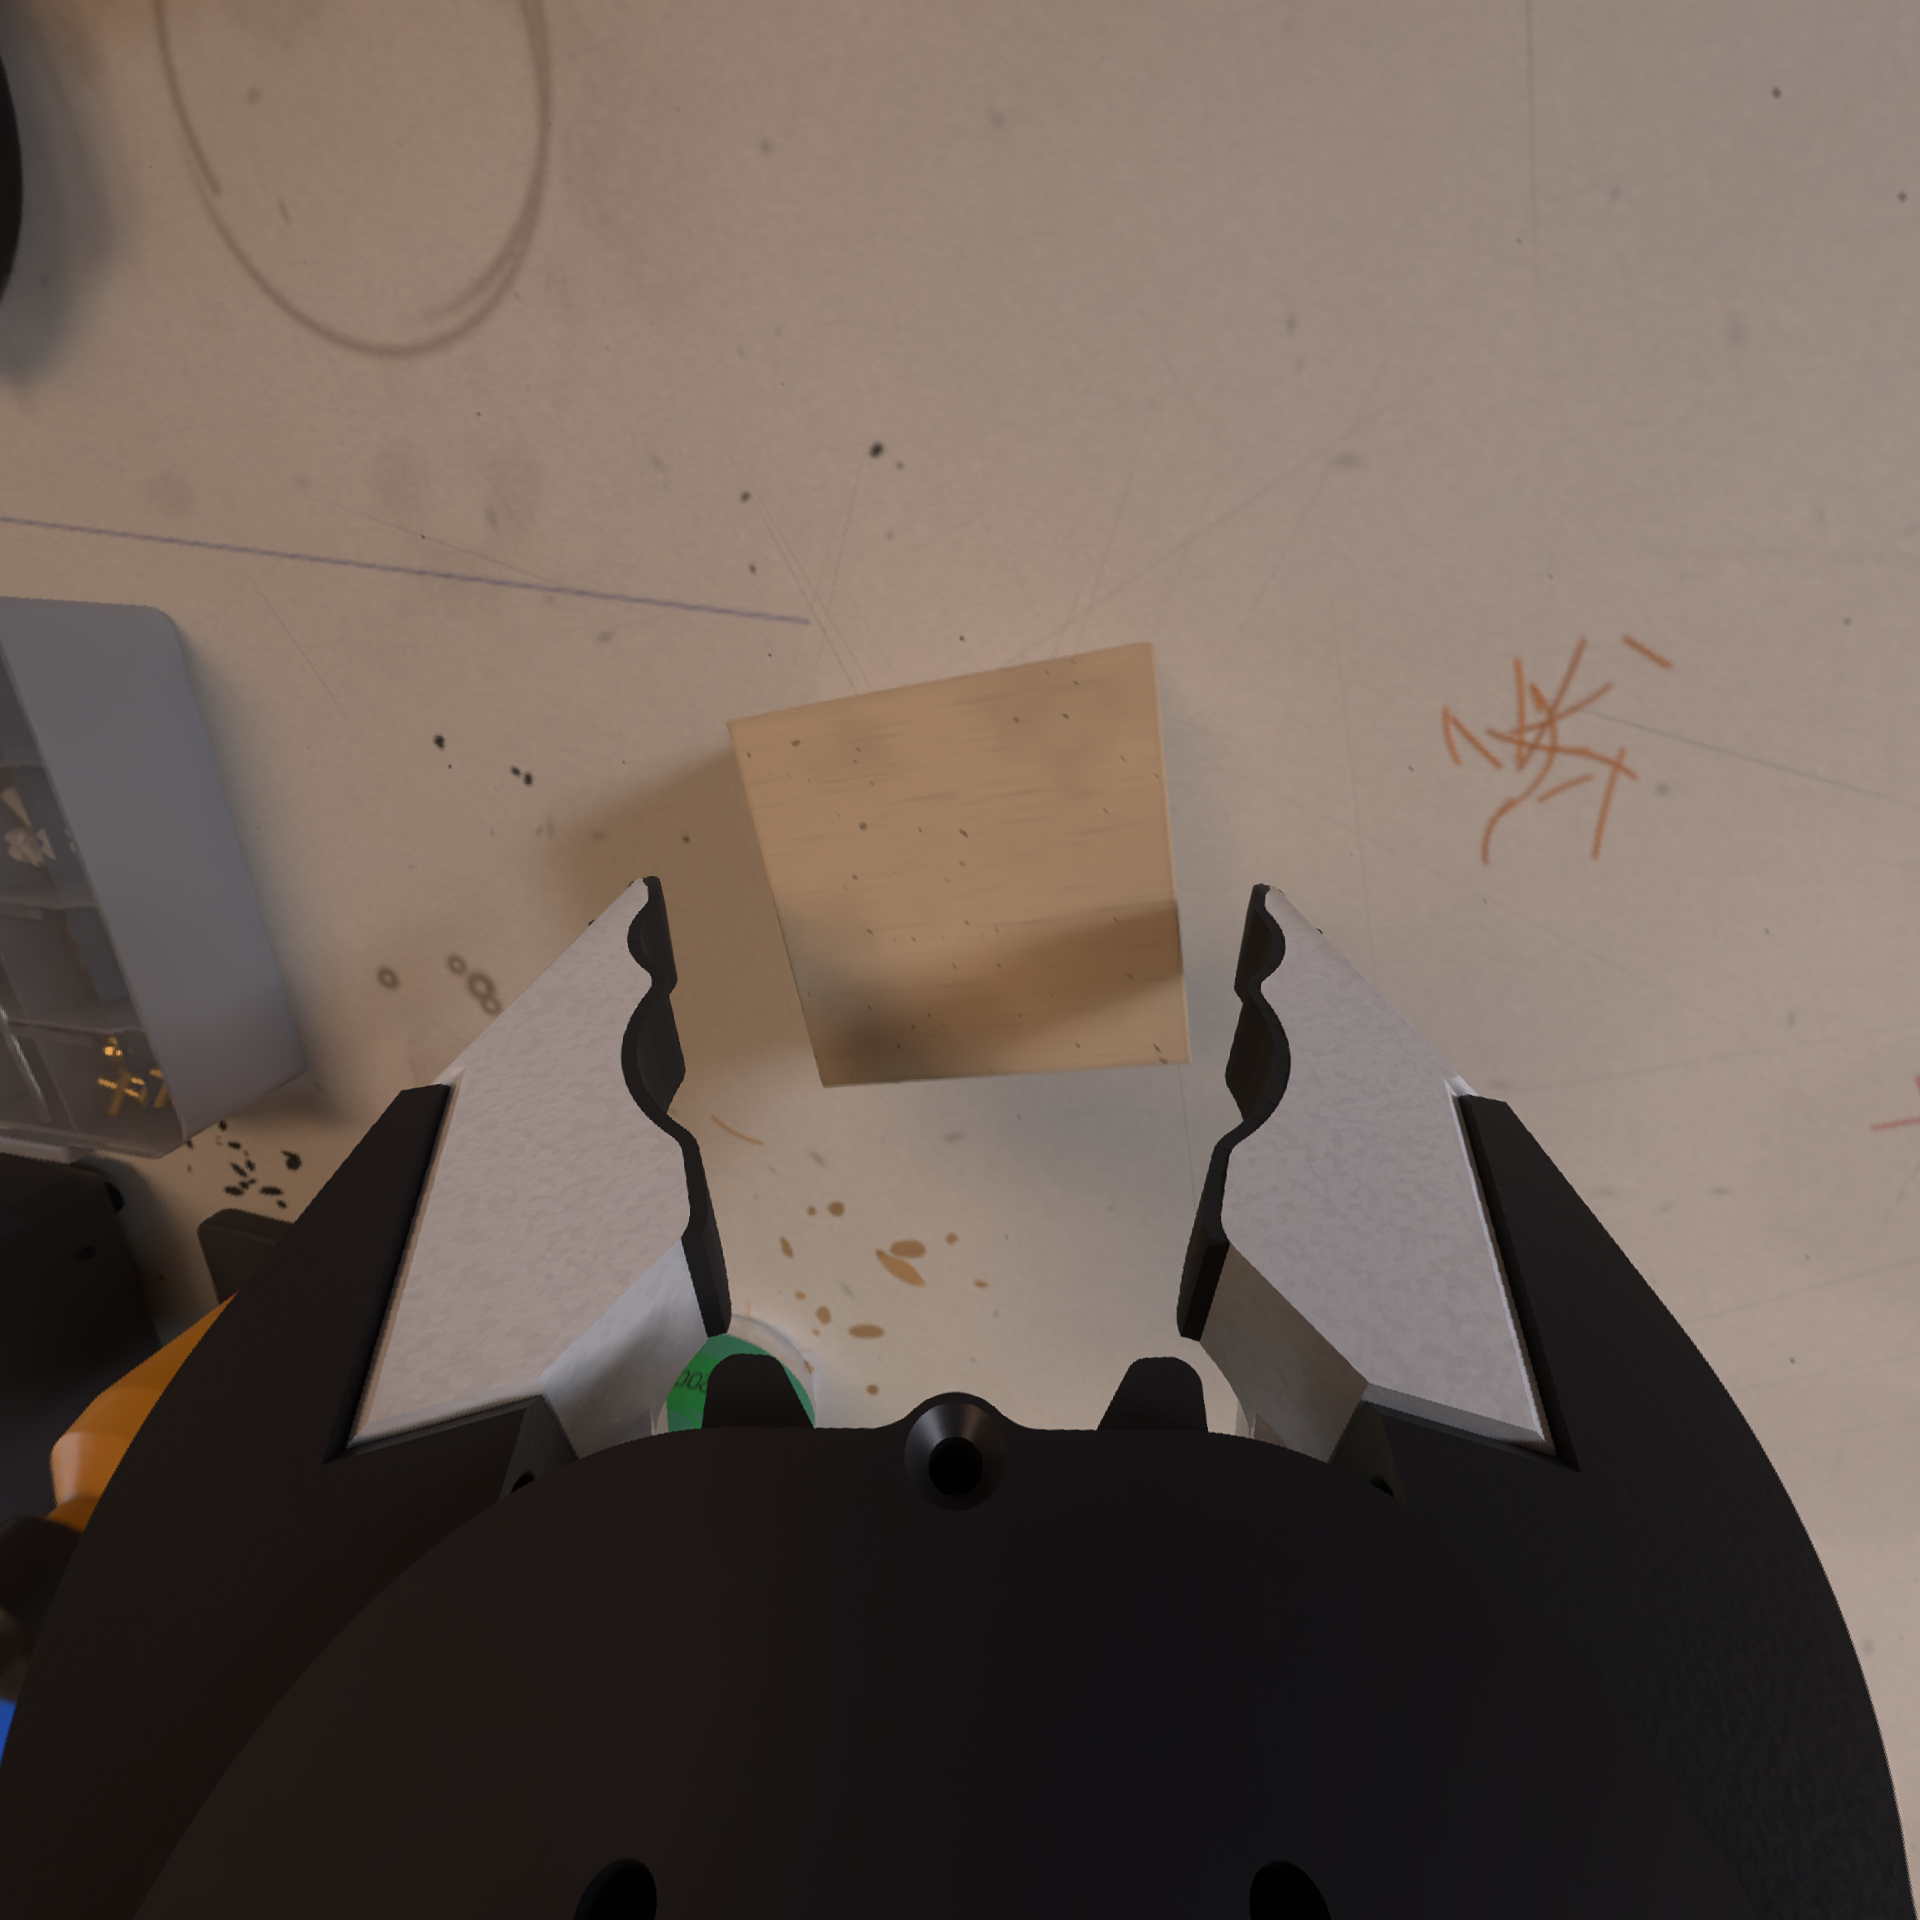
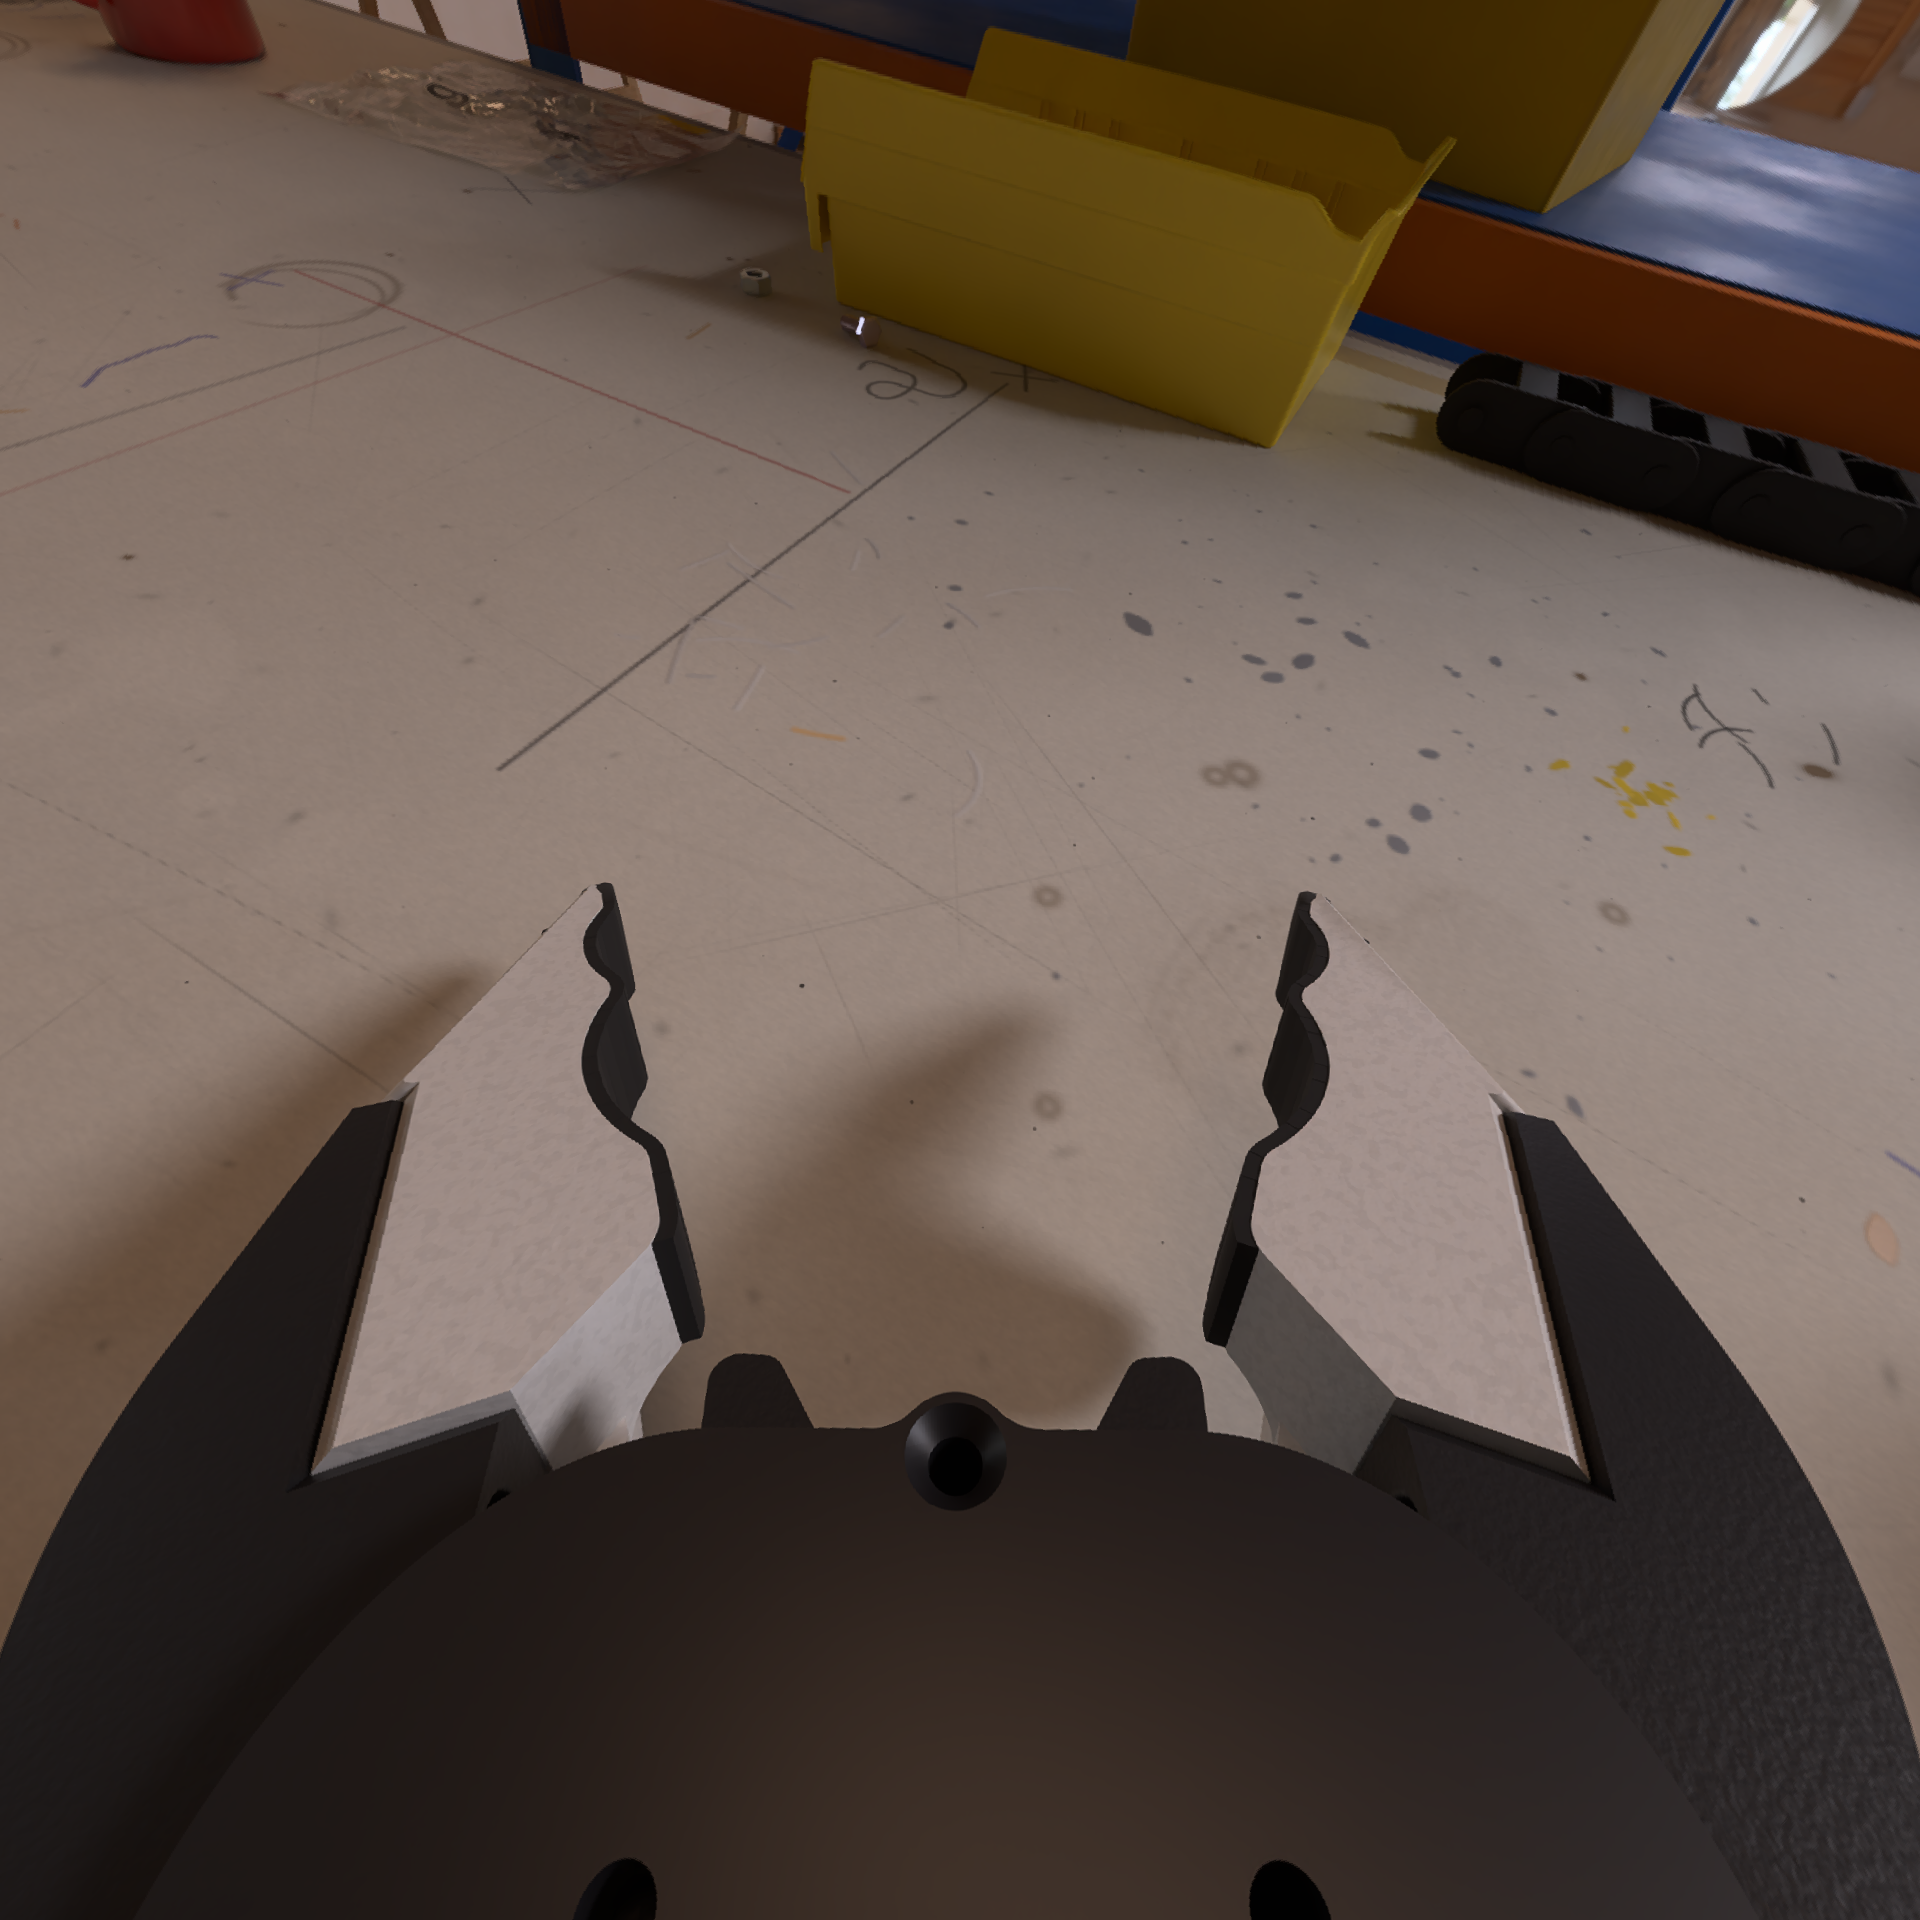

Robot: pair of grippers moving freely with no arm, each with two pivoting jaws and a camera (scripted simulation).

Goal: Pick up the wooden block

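Scuffed and paint-flecked, the pale bench (image 1: pixel 1351 312) filled the left wrist view, marked with a pencilled ring at far left and orange scribbles (image 1: pixel 1548 743) at right. On it lay the wooden block (image 1: pixel 966 868), a light tan piece seen from above, slightly skewed. The left claw (image 1: pixel 954 888) hung over it with its jaws spread wide, the block showing between and just beyond the two tips, neither finger touching it that could be seen. A clear parts box (image 1: pixel 125 883) sat at the left edge, and a green-labelled round thing (image 1: pixel 691 1382) peeked out beneath the left finger.

From the right wrist view, the same bench (image 2: pixel 520 623) stretched away toward a yellow bin (image 2: pixel 1091 249) at the far side, with a black cable chain (image 2: pixel 1683 468) to its right and a small nut (image 2: pixel 755 278) to its left. The right claw (image 2: pixel 954 894) stood open and empty above bare surface; no block showed there.
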